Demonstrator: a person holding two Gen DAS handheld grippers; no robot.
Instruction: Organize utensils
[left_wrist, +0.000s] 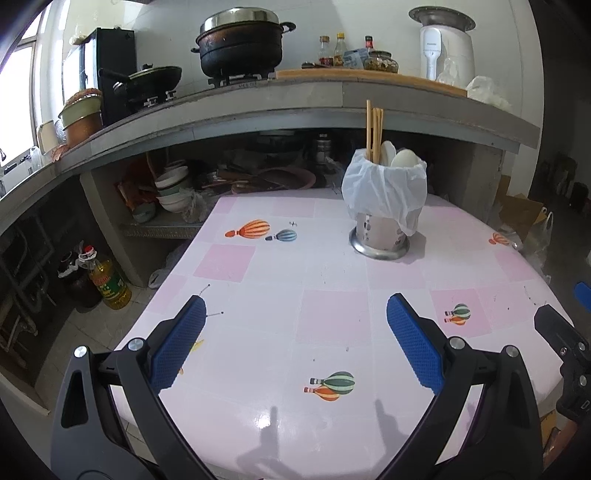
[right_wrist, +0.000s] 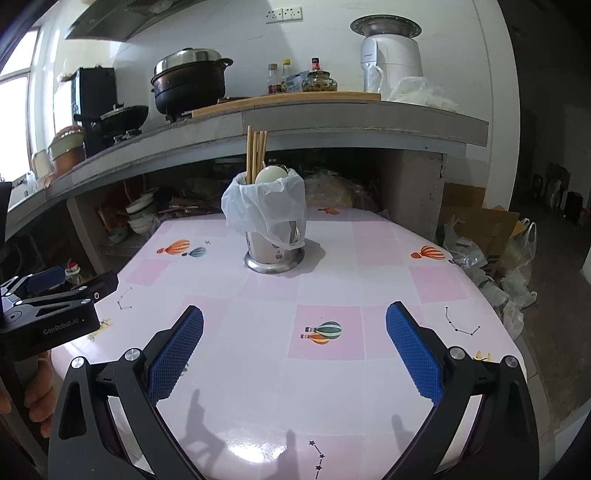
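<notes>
A steel utensil holder (left_wrist: 380, 236) (right_wrist: 274, 251) lined with a white plastic bag stands upright on the far part of the pink table. Wooden chopsticks (left_wrist: 373, 129) (right_wrist: 255, 155) and white spoons (left_wrist: 402, 157) (right_wrist: 271, 173) stick out of its top. My left gripper (left_wrist: 295, 314) is open above the near table, with nothing between its blue pads. My right gripper (right_wrist: 294, 323) is open too, empty, the holder straight ahead of it. In the right wrist view the left gripper's body (right_wrist: 48, 314) shows at the left edge, held by a hand (right_wrist: 38, 391).
The round table (left_wrist: 332, 332) (right_wrist: 332, 280) has a pink checked cloth with balloon prints. Behind it runs a concrete counter (left_wrist: 295, 107) with pots, a stove, bottles and a white appliance. Bowls sit on a shelf below. An oil bottle (left_wrist: 109, 280) stands on the floor left; bags and a box (right_wrist: 491, 229) lie right.
</notes>
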